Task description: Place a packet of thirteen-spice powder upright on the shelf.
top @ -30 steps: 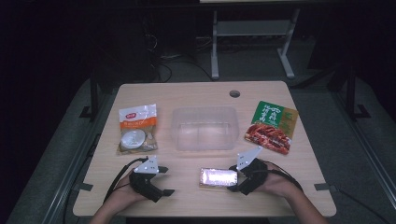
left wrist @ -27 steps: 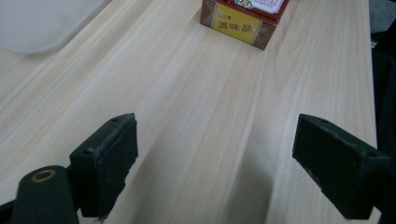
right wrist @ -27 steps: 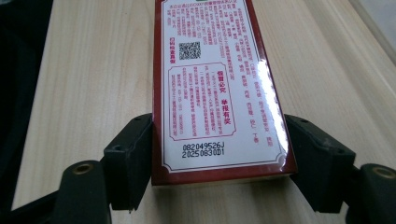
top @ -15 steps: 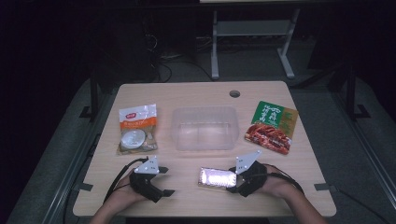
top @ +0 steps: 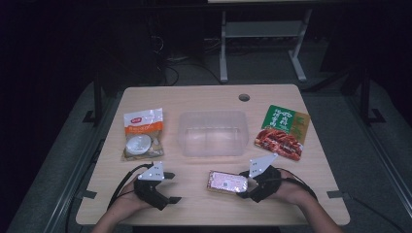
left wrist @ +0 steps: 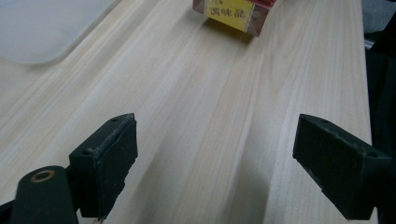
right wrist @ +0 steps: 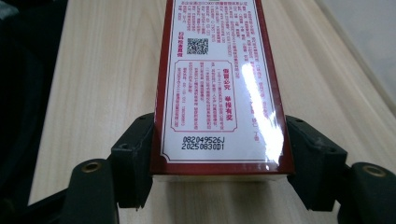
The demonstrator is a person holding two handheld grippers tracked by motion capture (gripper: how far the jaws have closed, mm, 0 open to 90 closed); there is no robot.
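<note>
Since the person's two hands rest near the front edge of the pale wooden counter [top: 194,97], everything else lies within easy reach behind them. Toward the left edge lies one clear orange-and-white snack bag [top: 142,133], flat, label up. Before it, the left gripper [top: 171,187] rests on the bare wood with its jaws wide apart and nothing between them, seemingly waiting its turn. At the middle stands one clear plastic tub [top: 212,132], open-topped and empty, probably the place meant for the goods. In front of it lies one long red-edged white printed box [right wrist: 219,84], flat on the wood; the right gripper [top: 245,184] has just been closing, and its jaws now sit against the box's two long sides at the near end, likely for lifting. Toward the right edge lies one green-and-red food pouch [top: 283,130].
</note>
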